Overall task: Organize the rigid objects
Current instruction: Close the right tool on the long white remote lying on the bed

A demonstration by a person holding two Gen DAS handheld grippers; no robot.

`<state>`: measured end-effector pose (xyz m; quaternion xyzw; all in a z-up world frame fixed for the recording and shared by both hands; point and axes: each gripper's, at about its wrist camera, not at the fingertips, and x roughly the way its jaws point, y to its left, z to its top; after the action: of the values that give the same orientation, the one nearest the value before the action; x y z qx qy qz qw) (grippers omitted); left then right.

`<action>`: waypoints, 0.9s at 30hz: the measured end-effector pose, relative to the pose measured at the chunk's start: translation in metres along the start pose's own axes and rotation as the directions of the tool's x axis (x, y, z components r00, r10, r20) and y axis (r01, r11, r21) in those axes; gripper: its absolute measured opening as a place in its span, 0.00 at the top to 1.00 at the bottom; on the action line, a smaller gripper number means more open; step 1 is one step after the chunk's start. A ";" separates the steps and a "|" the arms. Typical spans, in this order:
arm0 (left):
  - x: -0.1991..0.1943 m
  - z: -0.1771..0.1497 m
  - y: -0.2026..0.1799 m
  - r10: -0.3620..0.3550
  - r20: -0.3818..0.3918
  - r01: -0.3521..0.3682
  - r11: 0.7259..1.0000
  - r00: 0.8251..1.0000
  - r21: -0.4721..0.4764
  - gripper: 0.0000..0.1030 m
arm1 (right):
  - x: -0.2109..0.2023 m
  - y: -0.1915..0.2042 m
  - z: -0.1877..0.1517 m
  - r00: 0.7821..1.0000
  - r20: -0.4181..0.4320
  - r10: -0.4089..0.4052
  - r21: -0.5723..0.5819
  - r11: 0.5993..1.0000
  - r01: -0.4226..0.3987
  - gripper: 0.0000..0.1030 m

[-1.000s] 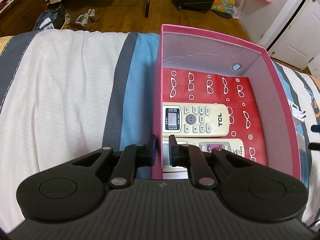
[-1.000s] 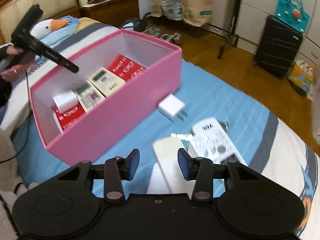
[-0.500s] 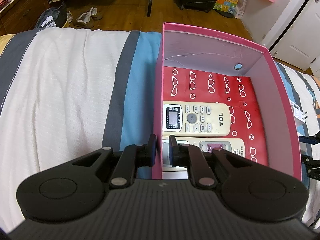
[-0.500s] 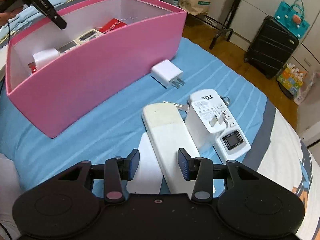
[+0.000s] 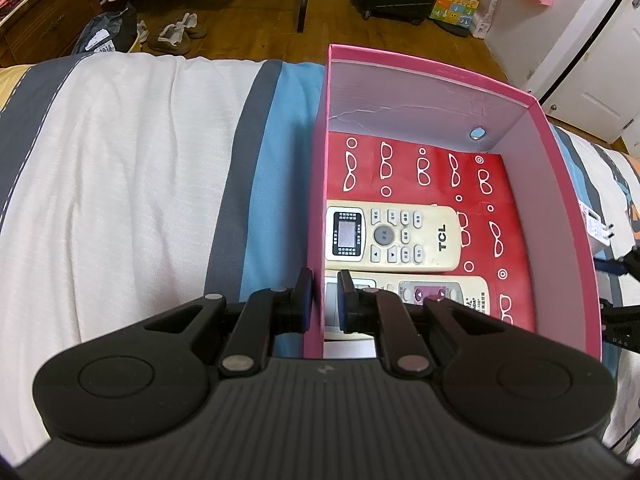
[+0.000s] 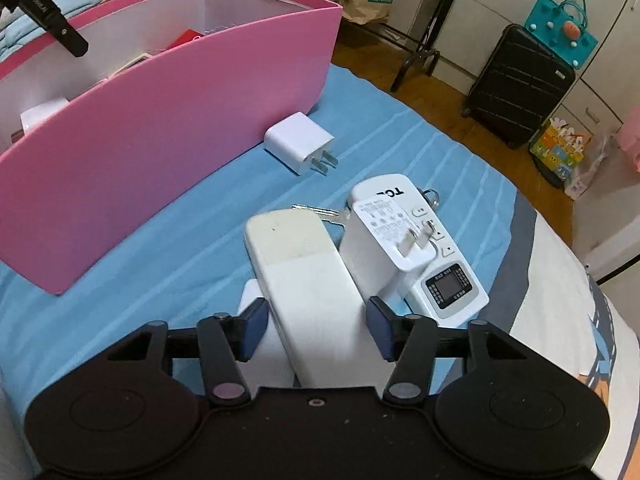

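Blue-striped bedding [image 6: 200, 240] carries the loose things in front of the right gripper [image 6: 316, 330]. Nearest is a cream remote [image 6: 308, 288] lying back-up, its near end resting on a flat white item [image 6: 264, 344] that I cannot identify. Touching its right side, a large white plug adapter [image 6: 384, 244] sits on top of a white TCL remote [image 6: 444, 276], prongs upward. A key [image 6: 320, 213] pokes out behind them, and further on a small white charger [image 6: 298, 142] lies just beside the pink box's [image 6: 160, 128] outer wall.

Seen from the left wrist, the pink box [image 5: 572, 208] has a red liner printed with spectacles, and on it two remotes side by side: a pink-buttoned remote [image 5: 440, 294] nearest, then a yellowed TCL remote [image 5: 392, 238]. A white block shows in the box's near corner in the right wrist view.

The left gripper [image 5: 322, 300] is closed narrowly on the box's left wall, one finger outside and one inside. The right jaws stand wide apart, straddling the cream remote's near end without pressing it.
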<state>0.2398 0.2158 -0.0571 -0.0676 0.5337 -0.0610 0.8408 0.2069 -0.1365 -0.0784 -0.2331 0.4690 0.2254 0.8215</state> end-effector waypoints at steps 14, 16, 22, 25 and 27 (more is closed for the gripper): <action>-0.002 -0.001 0.001 -0.005 0.007 0.005 1.000 1.000 -0.003 0.90 | -0.033 -0.021 -0.012 0.998 0.040 0.039 0.076 0.996 -0.042 0.61; -0.003 -0.001 0.001 -0.003 0.006 0.003 1.000 1.000 -0.002 0.90 | -0.028 -0.038 -0.013 0.998 0.039 0.059 0.122 0.991 -0.063 0.60; -0.003 -0.001 0.000 -0.001 0.006 0.001 1.000 1.000 0.001 0.90 | 0.006 -0.097 -0.014 0.947 0.022 0.320 0.334 0.891 -0.308 0.50; -0.003 0.000 -0.002 0.005 0.006 -0.005 1.000 1.000 0.006 0.90 | 0.030 -0.104 -0.011 0.881 -0.034 0.472 0.369 0.825 -0.428 0.28; -0.003 0.000 -0.002 0.007 0.005 -0.007 1.000 1.000 0.006 0.90 | 0.037 -0.105 -0.008 0.871 -0.033 0.490 0.380 0.812 -0.443 0.28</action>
<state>0.2383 0.2140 -0.0541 -0.0635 0.5315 -0.0595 0.8426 0.2804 -0.2190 -0.0968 0.0297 0.5971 0.3148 0.7372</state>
